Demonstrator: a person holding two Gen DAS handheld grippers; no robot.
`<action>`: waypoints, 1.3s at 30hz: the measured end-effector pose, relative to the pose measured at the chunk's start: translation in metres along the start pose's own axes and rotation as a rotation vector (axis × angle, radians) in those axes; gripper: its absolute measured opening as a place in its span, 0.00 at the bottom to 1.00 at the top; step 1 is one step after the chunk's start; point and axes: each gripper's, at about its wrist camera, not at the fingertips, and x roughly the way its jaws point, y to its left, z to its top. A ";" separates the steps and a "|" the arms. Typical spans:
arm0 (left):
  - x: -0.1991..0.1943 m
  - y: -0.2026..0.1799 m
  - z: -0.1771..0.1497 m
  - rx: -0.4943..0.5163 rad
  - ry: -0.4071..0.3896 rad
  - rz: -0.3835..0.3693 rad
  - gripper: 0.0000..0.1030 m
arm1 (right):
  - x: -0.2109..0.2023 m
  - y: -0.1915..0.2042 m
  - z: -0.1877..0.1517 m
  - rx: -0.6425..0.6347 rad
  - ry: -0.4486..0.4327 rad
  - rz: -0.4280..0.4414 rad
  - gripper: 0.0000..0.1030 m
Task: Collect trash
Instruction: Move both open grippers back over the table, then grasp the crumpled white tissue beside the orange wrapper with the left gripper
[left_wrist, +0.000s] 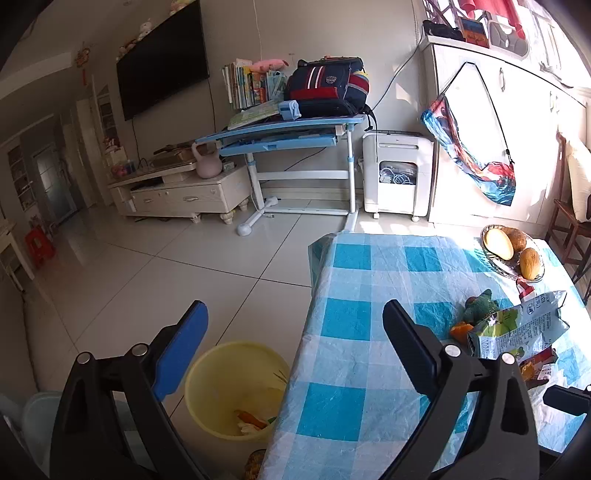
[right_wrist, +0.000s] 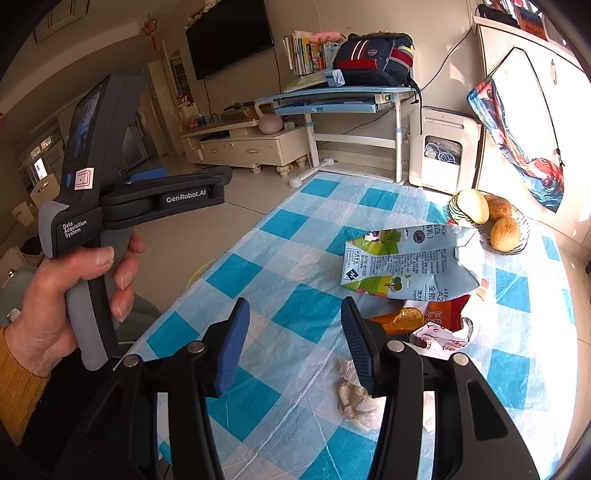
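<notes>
My left gripper (left_wrist: 295, 314) is open and empty, above the table's left edge and the yellow bin (left_wrist: 236, 387) on the floor, which holds some scraps. A flattened milk carton (left_wrist: 517, 328) lies on the checked tablecloth (left_wrist: 354, 332) to its right, with a green-and-orange scrap (left_wrist: 476, 310) beside it. My right gripper (right_wrist: 295, 314) is open and empty over the table. The milk carton (right_wrist: 406, 266) lies ahead of it, orange-red snack wrappers (right_wrist: 424, 317) and a crumpled white tissue (right_wrist: 354, 402) lie by its right finger. The left gripper (right_wrist: 162, 199) shows in a hand at left.
A bowl of round fruit (right_wrist: 487, 221) stands at the table's far right corner. A blue study desk (left_wrist: 288, 133) with a backpack, a TV cabinet (left_wrist: 177, 192) and a white appliance (left_wrist: 399, 177) line the far wall. A wooden chair (left_wrist: 569, 221) stands right of the table.
</notes>
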 end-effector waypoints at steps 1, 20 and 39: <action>0.000 -0.001 0.000 0.004 0.000 -0.004 0.90 | 0.000 -0.001 -0.001 0.001 0.001 -0.001 0.49; -0.005 -0.061 -0.015 0.179 0.025 -0.173 0.92 | -0.014 -0.036 -0.020 0.034 0.039 -0.071 0.49; 0.004 -0.124 -0.041 0.329 0.200 -0.470 0.92 | -0.013 -0.082 -0.037 0.095 0.147 -0.161 0.49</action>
